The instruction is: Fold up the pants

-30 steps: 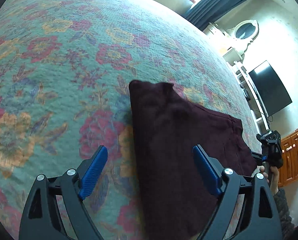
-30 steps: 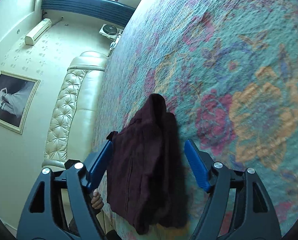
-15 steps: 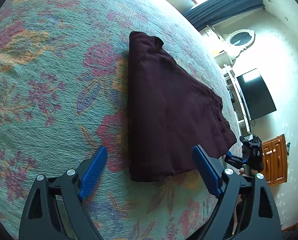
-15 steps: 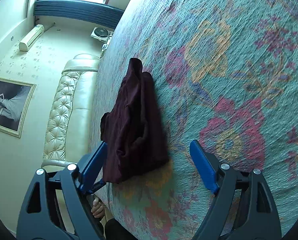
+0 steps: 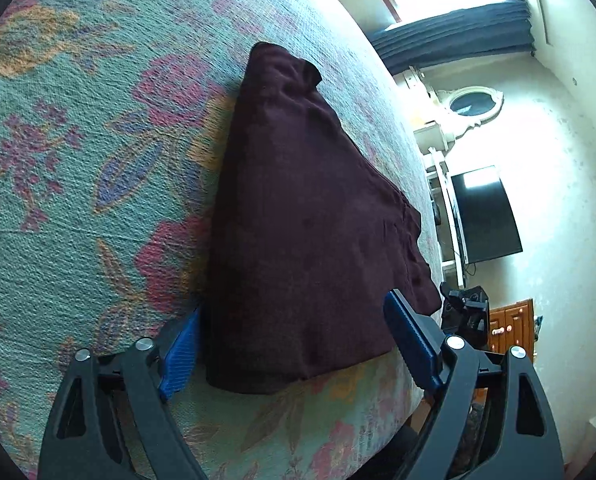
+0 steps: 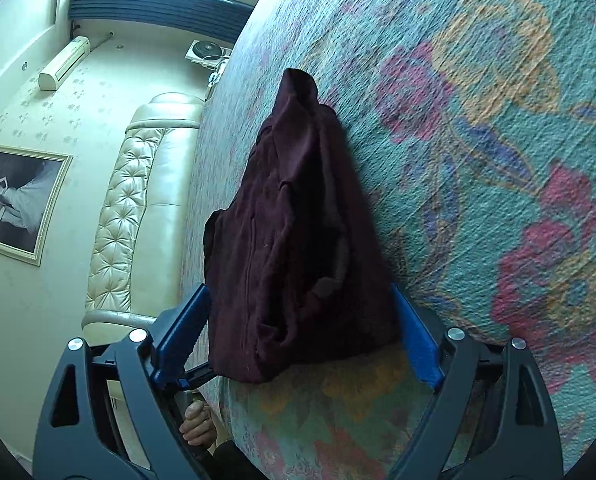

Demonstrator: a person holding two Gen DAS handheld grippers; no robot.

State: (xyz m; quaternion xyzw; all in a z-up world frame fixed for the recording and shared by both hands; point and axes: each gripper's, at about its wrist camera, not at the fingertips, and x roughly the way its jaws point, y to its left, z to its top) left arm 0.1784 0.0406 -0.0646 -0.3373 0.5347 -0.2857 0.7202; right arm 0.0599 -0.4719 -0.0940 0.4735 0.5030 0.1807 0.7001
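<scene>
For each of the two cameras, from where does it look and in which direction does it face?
Left wrist view: sits on the left gripper, looks down along its fingers over the folded dark pants on the flowered bedspread, toward a window and a TV; its jaws have just been closing, astride the pants' near edge.
Right wrist view: sits on the right gripper, looks across the same pants toward a cream headboard; a hand shows below.
Shared: pants, bedspread; each view shows the other gripper.

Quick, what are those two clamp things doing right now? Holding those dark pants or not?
Left hand-held gripper: open, jaws just narrowed around the near end of the folded pants.
Right hand-held gripper: open, astride the pants, not gripping.
</scene>
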